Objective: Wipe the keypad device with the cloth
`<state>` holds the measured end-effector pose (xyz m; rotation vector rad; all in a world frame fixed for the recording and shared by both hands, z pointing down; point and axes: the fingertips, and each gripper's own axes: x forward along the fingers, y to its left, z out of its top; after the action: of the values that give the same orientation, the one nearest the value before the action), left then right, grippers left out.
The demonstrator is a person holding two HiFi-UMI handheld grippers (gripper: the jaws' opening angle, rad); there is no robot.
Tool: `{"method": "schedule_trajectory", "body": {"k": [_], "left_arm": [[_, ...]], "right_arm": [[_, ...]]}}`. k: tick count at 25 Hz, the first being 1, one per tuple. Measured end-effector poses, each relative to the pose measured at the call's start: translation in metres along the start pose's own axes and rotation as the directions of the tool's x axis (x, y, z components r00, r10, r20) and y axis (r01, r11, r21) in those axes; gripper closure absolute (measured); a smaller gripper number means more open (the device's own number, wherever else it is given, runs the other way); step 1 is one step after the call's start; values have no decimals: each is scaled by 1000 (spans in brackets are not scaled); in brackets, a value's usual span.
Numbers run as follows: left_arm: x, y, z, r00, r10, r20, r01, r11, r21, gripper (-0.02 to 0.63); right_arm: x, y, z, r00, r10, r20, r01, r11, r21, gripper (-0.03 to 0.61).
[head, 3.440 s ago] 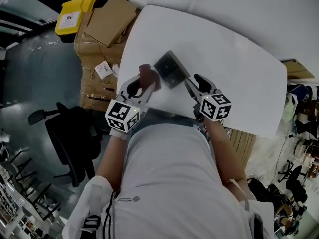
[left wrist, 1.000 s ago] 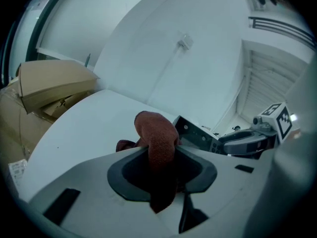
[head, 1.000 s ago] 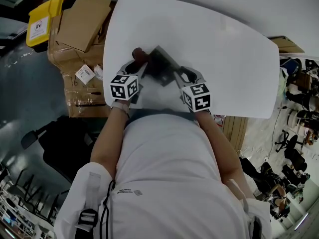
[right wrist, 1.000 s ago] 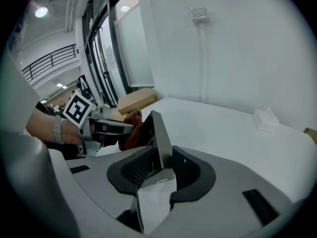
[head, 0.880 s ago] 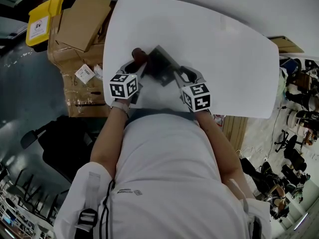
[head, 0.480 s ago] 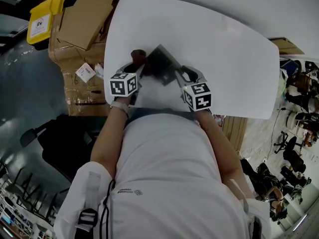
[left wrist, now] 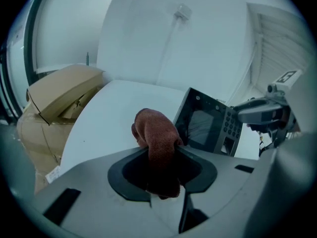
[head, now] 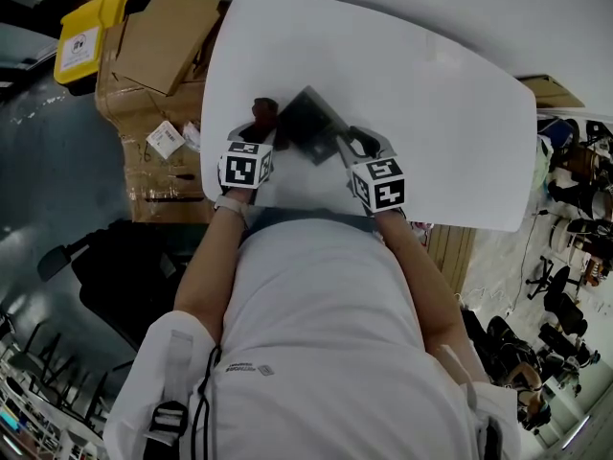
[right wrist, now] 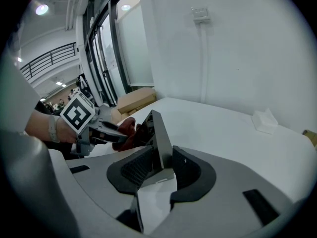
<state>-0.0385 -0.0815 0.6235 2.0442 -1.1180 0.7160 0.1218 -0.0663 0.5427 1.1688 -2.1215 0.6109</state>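
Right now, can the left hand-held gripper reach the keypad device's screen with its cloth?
Probably yes: the cloth sits just beside the keypad device, whose face tilts toward it, nothing between.

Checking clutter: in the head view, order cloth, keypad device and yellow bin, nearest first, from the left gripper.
1. cloth, held in the left gripper.
2. keypad device, just right.
3. yellow bin, far upper left.

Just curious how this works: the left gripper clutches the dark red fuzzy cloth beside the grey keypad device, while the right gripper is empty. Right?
No. The right gripper is not empty: its jaws clamp the edge of the grey keypad device, as the right gripper view shows. The left gripper does clutch the dark red fuzzy cloth beside it.
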Motion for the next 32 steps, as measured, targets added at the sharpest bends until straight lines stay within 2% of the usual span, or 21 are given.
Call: {"method": "schedule_trajectory", "body": {"k": [3,5,8,10,13,15,20,25,32], "left_arm": [[-6,-8,6,1000,-3,7,3,999,41,483],[-11,-19,18,997,-63,53,62,998,30,483],[-20,-40,47,968,-196,154,201,980,-15,483],[-25,-56,66,946,-257,197,262,965,0,483],[-30,-78,89,920,-316,232,313,948,49,483],[-27,-85,100,912,-328,244,323,944,64,483],[-9,-82,97,923,-309,229,304,951,58,483],[-6,-78,89,921,-313,232,313,949,35,483],[-2,-64,63,936,-294,194,306,952,-35,483]], "right_arm": [[-1,0,0,1000,-5,3,5,1000,-5,448],[-1,0,-1,1000,-6,3,6,1000,-6,448],[1,-1,0,1000,-5,3,5,1000,-6,448],[1,-1,0,1000,-5,2,5,1000,-9,449],[0,0,-1,1000,-6,0,6,1000,-15,448],[0,0,0,1000,-7,-2,7,1000,-19,448],[1,0,-1,1000,-9,0,9,1000,-21,448],[0,0,-1,1000,-13,1,13,999,-29,448],[0,0,0,1000,-16,1,16,1000,-24,448]]}}
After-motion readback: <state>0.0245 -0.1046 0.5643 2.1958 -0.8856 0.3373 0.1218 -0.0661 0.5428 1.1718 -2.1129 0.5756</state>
